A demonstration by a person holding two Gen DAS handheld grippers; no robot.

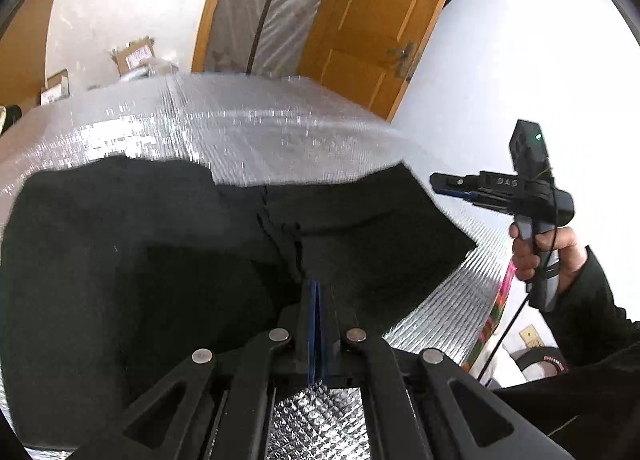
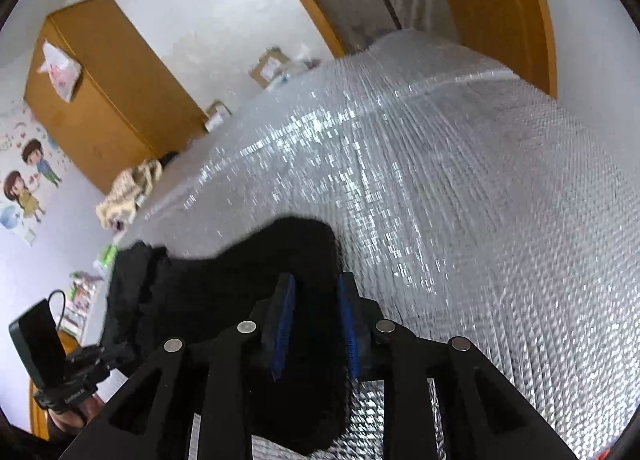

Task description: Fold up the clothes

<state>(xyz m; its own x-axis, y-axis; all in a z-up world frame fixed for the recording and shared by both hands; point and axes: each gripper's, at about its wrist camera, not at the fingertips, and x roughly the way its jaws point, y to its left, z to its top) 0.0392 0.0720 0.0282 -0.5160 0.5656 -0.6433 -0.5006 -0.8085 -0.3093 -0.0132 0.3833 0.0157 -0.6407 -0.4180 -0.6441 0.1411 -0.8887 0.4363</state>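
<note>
Because the left tongs point(image 1: 317, 300) are pressed together, seemingly nipping only the near hem of the black garment point(image 1: 160, 252), that limp, matte cloth could slip free and slump into creases on the slick, quilted silver sheet point(image 1: 248, 140) where it lies spread; further right, the right tongs point(image 2: 314, 324) stand spread astride a dark fold, gripping nothing.

Ahead of the left gripper point(image 1: 317, 292) lies matt black cloth, a garment point(image 1: 160, 244) with a soft, slightly fuzzy weave. Beneath it the tabletop point(image 1: 248, 132) is covered in glossy silver foil with a fine quilted grid. Both grippers are matt black plastic with dull metal rivets; the right gripper point(image 2: 315, 320) has blue rubbery pads point(image 2: 283, 316). Beyond stands a smooth, orange-brown wooden door point(image 1: 372, 12).
</note>
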